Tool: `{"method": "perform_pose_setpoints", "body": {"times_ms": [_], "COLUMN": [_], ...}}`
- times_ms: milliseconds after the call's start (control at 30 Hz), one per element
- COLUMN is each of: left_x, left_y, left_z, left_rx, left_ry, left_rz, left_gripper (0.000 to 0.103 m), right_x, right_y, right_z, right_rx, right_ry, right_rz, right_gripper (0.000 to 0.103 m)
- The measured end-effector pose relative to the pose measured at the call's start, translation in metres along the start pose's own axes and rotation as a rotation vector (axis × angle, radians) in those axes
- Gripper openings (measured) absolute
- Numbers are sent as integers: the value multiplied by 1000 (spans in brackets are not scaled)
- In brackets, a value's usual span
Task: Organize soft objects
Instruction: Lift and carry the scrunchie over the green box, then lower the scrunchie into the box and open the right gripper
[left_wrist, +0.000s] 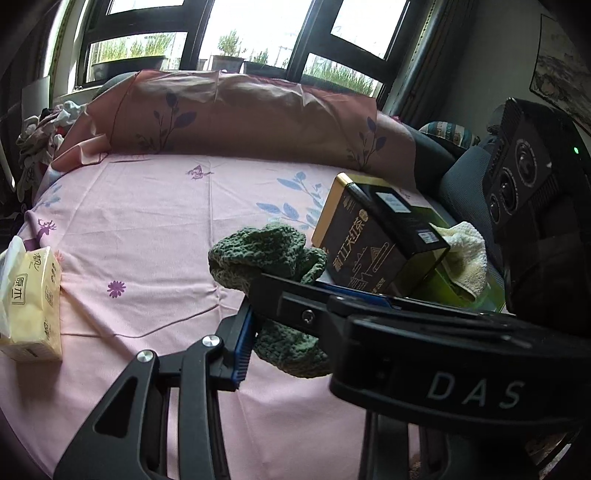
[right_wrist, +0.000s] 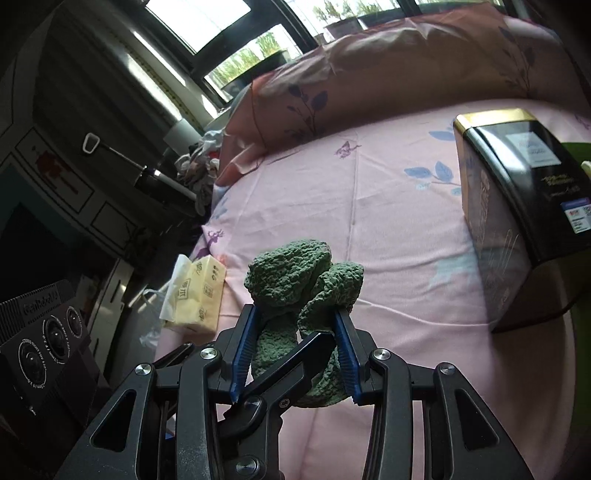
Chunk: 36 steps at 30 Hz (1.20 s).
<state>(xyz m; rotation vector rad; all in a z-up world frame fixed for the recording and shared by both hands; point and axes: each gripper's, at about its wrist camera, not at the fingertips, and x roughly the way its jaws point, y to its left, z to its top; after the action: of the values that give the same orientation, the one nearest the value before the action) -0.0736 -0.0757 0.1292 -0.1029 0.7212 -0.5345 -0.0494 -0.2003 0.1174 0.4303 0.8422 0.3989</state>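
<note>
A crumpled green knitted cloth hangs just above the pink bedsheet, gripped from two sides. My left gripper is shut on its lower part; only its left blue pad shows, as my right gripper's black finger crosses in front of the other. In the right wrist view the green cloth bulges up between the blue pads of my right gripper, which is shut on it. The left gripper's finger slants across between them.
A black and gold tea tin lies to the right, beside a green box holding a cream towel. A yellow tissue pack lies at the bed's left edge. A pink pillow lines the far side, with a clothes pile at the left.
</note>
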Motion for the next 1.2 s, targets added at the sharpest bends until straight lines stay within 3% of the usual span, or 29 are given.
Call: {"method": "perform_pose_setpoints", "body": {"times_ms": [200,467,600,800,1200], "left_x": [-17,2,27,69,148], "left_y": [-57,-144,-179,-221,-241], "left_z": [16,32,31,23,7], "left_rx": [93,251,288,312,256], "left_ry": [-134,-147,-90,6,261], "left_rz": [-69,-190,-260,-318,-274], "left_gripper": [34,35,36,36,38], "right_x": [-70,-146,-169,-186,-169], "right_y": [-8,-65,-98,-154,-225], "right_z": [8,9,3,-9,-23], "right_rx": [-36,41,123,263,465], "right_ry": [-168,-342,-395,-414,-307], "right_rz": [-51,-128,-216,-256,-293], "right_gripper": [44,44,44,44,44]}}
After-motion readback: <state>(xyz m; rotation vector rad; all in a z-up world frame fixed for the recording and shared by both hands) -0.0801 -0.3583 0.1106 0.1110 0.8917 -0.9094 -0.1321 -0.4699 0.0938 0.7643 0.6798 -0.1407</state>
